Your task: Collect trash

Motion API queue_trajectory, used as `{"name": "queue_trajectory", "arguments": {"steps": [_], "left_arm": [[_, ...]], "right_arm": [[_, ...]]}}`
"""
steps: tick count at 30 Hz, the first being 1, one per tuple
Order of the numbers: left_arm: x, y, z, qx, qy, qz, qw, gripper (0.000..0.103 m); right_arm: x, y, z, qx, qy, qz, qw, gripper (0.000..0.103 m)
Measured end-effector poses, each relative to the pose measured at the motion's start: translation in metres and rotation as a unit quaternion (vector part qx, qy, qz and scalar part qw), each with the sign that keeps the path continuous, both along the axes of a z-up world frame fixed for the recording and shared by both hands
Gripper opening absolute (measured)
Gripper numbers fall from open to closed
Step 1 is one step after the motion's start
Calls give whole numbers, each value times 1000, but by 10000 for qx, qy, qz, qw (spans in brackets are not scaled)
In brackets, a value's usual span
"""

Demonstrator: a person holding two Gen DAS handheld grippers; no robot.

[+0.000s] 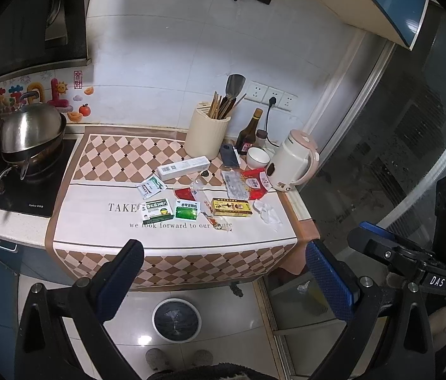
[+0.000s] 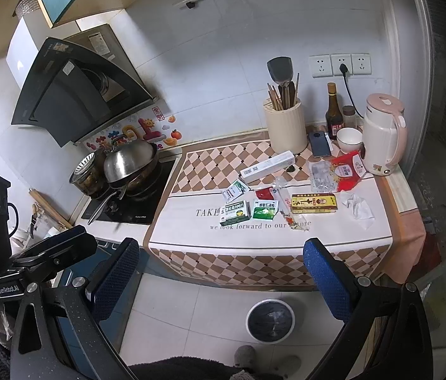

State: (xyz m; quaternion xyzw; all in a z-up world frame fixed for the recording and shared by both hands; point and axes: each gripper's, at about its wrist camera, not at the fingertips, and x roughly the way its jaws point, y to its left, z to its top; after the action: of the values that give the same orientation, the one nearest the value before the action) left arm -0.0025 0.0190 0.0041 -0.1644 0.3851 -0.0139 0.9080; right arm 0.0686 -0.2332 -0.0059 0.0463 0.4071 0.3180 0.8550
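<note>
Litter lies on the cloth-covered counter (image 1: 96,221): a yellow box (image 1: 231,207) (image 2: 314,203), a crumpled white tissue (image 1: 268,213) (image 2: 359,208), a green sachet (image 1: 185,210) (image 2: 265,209), a green-and-white box (image 1: 154,211) (image 2: 235,212), a long white box (image 1: 182,167) (image 2: 268,167), a red-and-clear wrapper (image 1: 248,183) (image 2: 336,174) and a thin clear wrapper (image 1: 210,212) (image 2: 289,212). On the floor below stands a round white bin (image 1: 176,319) (image 2: 270,320) with a dark liner. My left gripper (image 1: 226,280) and right gripper (image 2: 223,277) both hang open in front of the counter, holding nothing.
A pink-and-white kettle (image 1: 292,163) (image 2: 382,134), a white bowl (image 1: 257,156), a dark bottle (image 1: 248,133), a phone (image 1: 229,155) and a utensil holder (image 1: 207,133) stand at the counter's back right. A lidded wok (image 1: 31,133) sits on the hob at left. Slippers (image 1: 156,359) show by the bin.
</note>
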Motion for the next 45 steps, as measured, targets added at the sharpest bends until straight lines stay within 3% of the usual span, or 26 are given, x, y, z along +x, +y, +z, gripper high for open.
{"name": "queue_trajectory", "arguments": {"steps": [38,42,45], "left_arm": [[-5,-10,3,-7,-41,-80,10000,103],[5,-13,-4,903,20,508,9946,103],[28,-9,-18,1724,100,989,9800,103]], "right_arm": [[-12,1,1,71,32,119,9999,103],[-12,1,0,54,6,-86,9999,103],[-7,1,-7,-120,-14,-577,9983,103]]}}
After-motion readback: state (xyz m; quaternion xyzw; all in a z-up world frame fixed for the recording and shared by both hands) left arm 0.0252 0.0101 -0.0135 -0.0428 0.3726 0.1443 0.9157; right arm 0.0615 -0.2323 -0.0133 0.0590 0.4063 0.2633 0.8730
